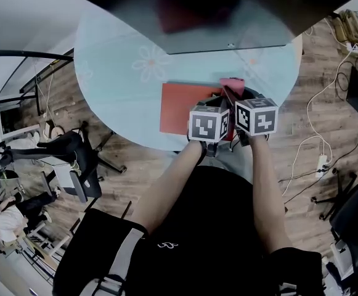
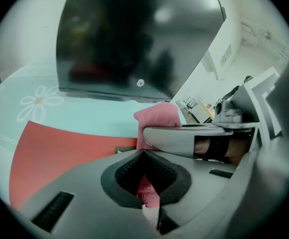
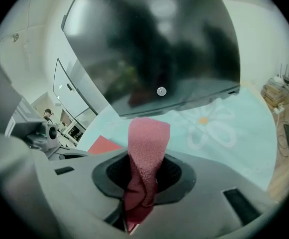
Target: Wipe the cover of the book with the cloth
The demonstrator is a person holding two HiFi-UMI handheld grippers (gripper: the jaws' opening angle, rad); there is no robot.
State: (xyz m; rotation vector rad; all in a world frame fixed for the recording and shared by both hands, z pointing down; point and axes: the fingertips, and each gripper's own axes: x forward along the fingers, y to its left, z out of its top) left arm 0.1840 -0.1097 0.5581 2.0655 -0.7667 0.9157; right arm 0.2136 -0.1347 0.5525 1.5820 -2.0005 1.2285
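A red book point(image 1: 182, 106) lies flat on the round table point(image 1: 123, 73) with its pale blue daisy-print cover, near the front edge. My two grippers sit side by side over the book's right end. The left gripper point(image 1: 212, 105) is shut on a strip of the pink cloth point(image 2: 147, 192). The right gripper point(image 1: 248, 97) is shut on the same pink cloth point(image 3: 145, 151), whose free end sticks up past its jaws point(image 1: 231, 84). The left gripper view shows the book point(image 2: 59, 153) spreading to the left. Only a corner of the book point(image 3: 102, 144) shows in the right gripper view.
A large dark glossy panel point(image 1: 197, 11) leans over the table's far side. Office chairs point(image 1: 74, 159) stand on the wooden floor at left. Cables and a power strip point(image 1: 321, 162) lie at right. A person point(image 1: 3, 217) sits at far lower left.
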